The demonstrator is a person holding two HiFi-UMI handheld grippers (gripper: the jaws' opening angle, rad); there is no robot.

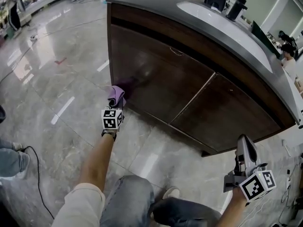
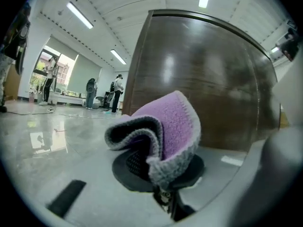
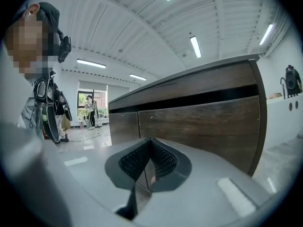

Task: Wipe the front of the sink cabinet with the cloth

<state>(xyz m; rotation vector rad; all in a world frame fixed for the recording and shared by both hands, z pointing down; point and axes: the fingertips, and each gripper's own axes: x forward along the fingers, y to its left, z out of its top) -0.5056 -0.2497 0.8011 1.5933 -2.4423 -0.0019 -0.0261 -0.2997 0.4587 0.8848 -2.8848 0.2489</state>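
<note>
Your left tongs (image 1: 115, 106) are pinching the purple cloth (image 1: 116, 94) right by the sink cabinet (image 1: 156, 79), low at its left corner. Both doors (image 1: 227, 112) are shut — your right tongs (image 1: 244, 146) are pressed together, empty.

Nothing there could be read: no words, numbers or brand names stood legibly on any surface.

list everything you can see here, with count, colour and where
cabinet: one, dark brown, two doors, centre
countertop: one, grey, on cabinet
basin: one, white, in countertop
faucet: one, black, beside basin
cloth: one, purple with grey edge, by cabinet's lower left corner
floor: grey, glossy
cable: one, black, floor at left
people: several, far background
left gripper: shut on cloth
right gripper: shut, empty, low right
legs: jeans, bottom
</note>
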